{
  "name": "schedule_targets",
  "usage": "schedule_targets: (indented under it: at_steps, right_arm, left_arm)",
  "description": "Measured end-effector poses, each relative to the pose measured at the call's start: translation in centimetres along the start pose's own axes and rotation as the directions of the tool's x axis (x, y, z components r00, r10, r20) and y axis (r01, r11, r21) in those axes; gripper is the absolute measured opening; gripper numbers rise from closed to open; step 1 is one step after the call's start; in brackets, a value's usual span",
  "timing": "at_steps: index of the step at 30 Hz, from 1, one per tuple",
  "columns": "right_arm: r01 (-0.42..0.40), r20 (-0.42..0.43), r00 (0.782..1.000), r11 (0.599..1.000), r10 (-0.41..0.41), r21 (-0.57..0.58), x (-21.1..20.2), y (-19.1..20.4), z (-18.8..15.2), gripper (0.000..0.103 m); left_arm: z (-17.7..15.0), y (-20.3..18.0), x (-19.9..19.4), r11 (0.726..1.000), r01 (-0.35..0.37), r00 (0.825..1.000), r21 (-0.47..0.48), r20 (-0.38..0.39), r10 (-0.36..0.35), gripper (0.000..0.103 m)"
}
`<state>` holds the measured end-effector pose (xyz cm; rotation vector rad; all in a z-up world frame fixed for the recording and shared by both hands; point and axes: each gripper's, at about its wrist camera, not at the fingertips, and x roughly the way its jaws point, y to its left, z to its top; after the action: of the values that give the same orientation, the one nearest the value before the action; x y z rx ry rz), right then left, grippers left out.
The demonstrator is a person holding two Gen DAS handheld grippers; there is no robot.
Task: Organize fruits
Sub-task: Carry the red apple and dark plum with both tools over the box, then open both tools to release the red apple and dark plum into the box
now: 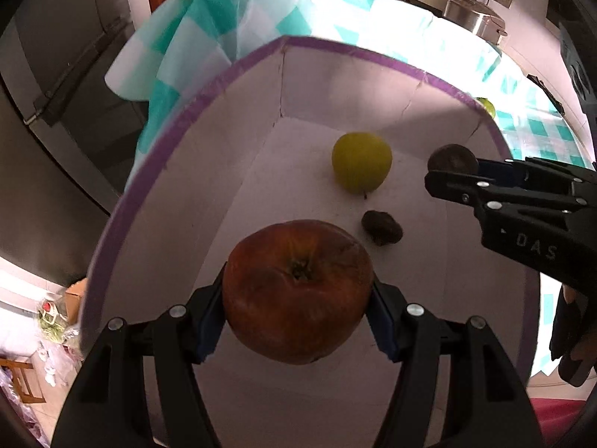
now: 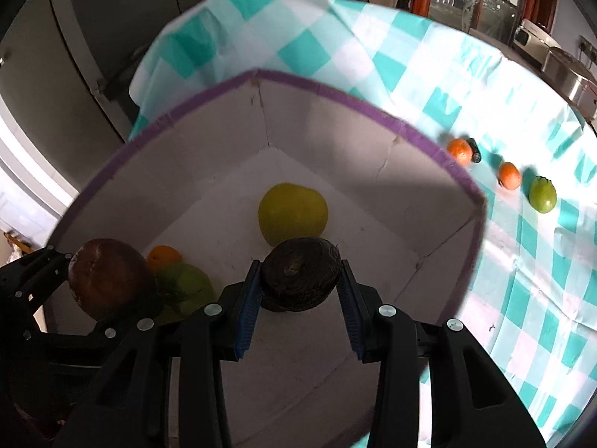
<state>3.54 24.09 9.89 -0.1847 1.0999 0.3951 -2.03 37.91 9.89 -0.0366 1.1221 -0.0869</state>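
Observation:
My left gripper [image 1: 296,298] is shut on a red-brown apple [image 1: 296,291] and holds it over the open white box with a purple rim [image 1: 209,100]. My right gripper [image 2: 300,283] is shut on a dark brown wrinkled fruit [image 2: 300,278], also above the box [image 2: 335,97]. It shows at the right of the left wrist view [image 1: 453,158]. On the box floor lie a yellow-green apple [image 1: 361,166] [image 2: 293,212] and a small dark fruit [image 1: 381,227]. An orange [image 2: 164,257] and a green fruit [image 2: 190,283] lie in the box's left part.
The box stands on a table with a teal and white checked cloth [image 2: 522,261]. To the right of the box, on the cloth, lie two oranges [image 2: 460,151] [image 2: 509,175] and a green tomato [image 2: 543,194]. A steel pot [image 1: 474,18] is at the back right.

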Motion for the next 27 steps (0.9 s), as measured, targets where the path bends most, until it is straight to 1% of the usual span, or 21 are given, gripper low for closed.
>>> schedule_targets:
  at_steps: [2, 3, 5, 7, 8, 10, 13, 16, 20, 22, 24, 26, 27]
  right_arm:
    - [0.003, -0.028, 1.000, 1.000, -0.004, -0.026, 1.2, 0.6, 0.1, 0.040]
    - [0.006, -0.042, 0.999, 0.999, -0.008, -0.036, 1.7, 0.7, 0.2, 0.040]
    - [0.014, -0.087, 0.996, 0.998, -0.020, -0.061, 3.2, 1.1, 0.6, 0.040]
    - [0.024, -0.094, 0.995, 0.996, -0.031, -0.082, 3.7, 1.2, 1.4, 0.040]
    - [0.034, -0.118, 0.992, 0.995, -0.045, -0.099, 4.3, 1.2, 1.9, 0.040]
    - [0.029, -0.156, 0.987, 0.995, -0.043, -0.093, 5.1, 0.6, 2.6, 0.040]
    - [0.018, -0.218, 0.975, 0.996, -0.038, -0.091, 6.2, 0.2, 3.0, 0.041]
    - [0.000, -0.243, 0.969, 0.990, -0.035, -0.144, 6.5, 0.8, 2.9, 0.042]
    - [-0.004, -0.238, 0.971, 0.987, -0.034, -0.158, 6.4, 1.2, 2.9, 0.051]
    - [-0.005, -0.237, 0.971, 0.988, -0.033, -0.156, 6.3, 1.2, 2.9, 0.063]
    - [0.001, -0.225, 0.974, 0.989, -0.035, -0.149, 6.0, 1.1, 3.0, 0.070]
    - [0.007, -0.214, 0.976, 0.990, -0.037, -0.142, 5.8, 1.0, 3.0, 0.071]
    - [0.007, -0.210, 0.977, 0.990, -0.036, -0.138, 5.7, 0.8, 2.9, 0.071]
  left_arm:
    - [0.3, -0.1, 0.3, 1.000, 0.006, 1.000, 0.005, 0.003, -0.006, 0.065]
    - [0.5, -0.2, 0.4, 1.000, 0.002, 1.000, 0.026, 0.004, -0.002, 0.065]
    - [0.7, -0.8, 0.9, 0.998, 0.006, 1.000, 0.068, -0.018, -0.005, 0.065]
    - [1.0, -1.7, 1.2, 0.993, 0.004, 0.999, 0.121, -0.039, 0.001, 0.065]
    - [1.1, -2.0, 1.3, 0.990, 0.003, 0.999, 0.142, -0.044, 0.003, 0.066]
    - [1.4, -2.1, 1.5, 0.988, 0.001, 0.998, 0.151, -0.055, 0.007, 0.066]
    - [1.5, -1.8, 1.9, 0.991, -0.007, 0.997, 0.130, -0.069, 0.017, 0.066]
    - [1.3, -1.5, 2.5, 0.995, -0.034, 0.995, 0.096, -0.094, 0.043, 0.068]
    - [1.0, -0.5, 2.5, 0.999, -0.025, 0.995, 0.038, -0.099, 0.028, 0.070]
    - [1.0, -0.4, 2.4, 0.999, -0.031, 0.994, 0.024, -0.099, 0.033, 0.072]
    - [1.0, -0.1, 2.4, 0.999, -0.047, 0.994, 0.012, -0.103, 0.048, 0.075]
    - [0.7, 0.1, 2.2, 0.999, -0.049, 0.994, 0.005, -0.096, 0.049, 0.082]
    - [0.7, 0.1, 2.1, 0.999, -0.048, 0.995, 0.004, -0.091, 0.048, 0.084]
